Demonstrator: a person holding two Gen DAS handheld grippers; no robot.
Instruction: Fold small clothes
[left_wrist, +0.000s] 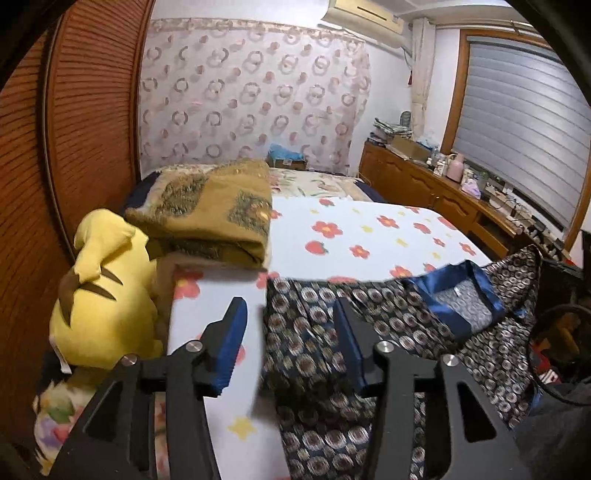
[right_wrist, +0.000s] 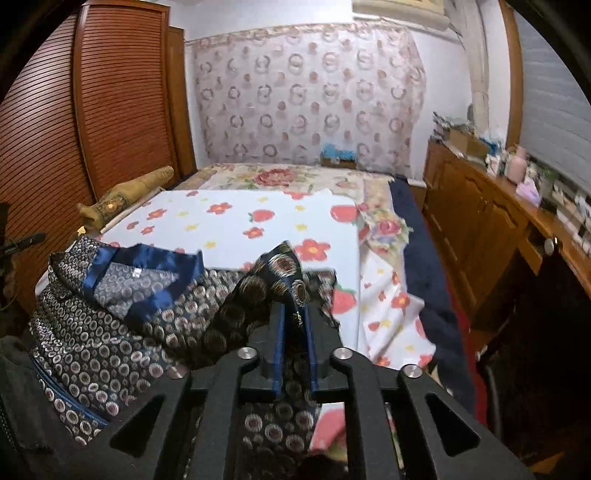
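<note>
The dark patterned garment (right_wrist: 122, 314), a small robe-like top with a blue satin collar (right_wrist: 147, 258), lies spread on the near end of the bed, over the white flowered sheet (right_wrist: 236, 218). Its right edge is bunched and raised: the right tongs (right_wrist: 295, 332) are clenched on a fold of that cloth, which stands up between the blue pads. The left tongs (left_wrist: 291, 332) are released, jaws wide apart, hovering just above the garment's left edge with nothing between them.

This looks like the first fold, one side gathered for carrying across the body. The next move calls for the left tongs to close on the opposite edge or pin it, so the cloth stays flat while the right side comes over.

The garment's lower hem is cut off behind both tools, and motion blur makes it hard to say whether the raised part is a sleeve or a side panel. A yellow plush toy (left_wrist: 103, 295) and a folded brown blanket (left_wrist: 214, 210) sit beside it at the left.
</note>
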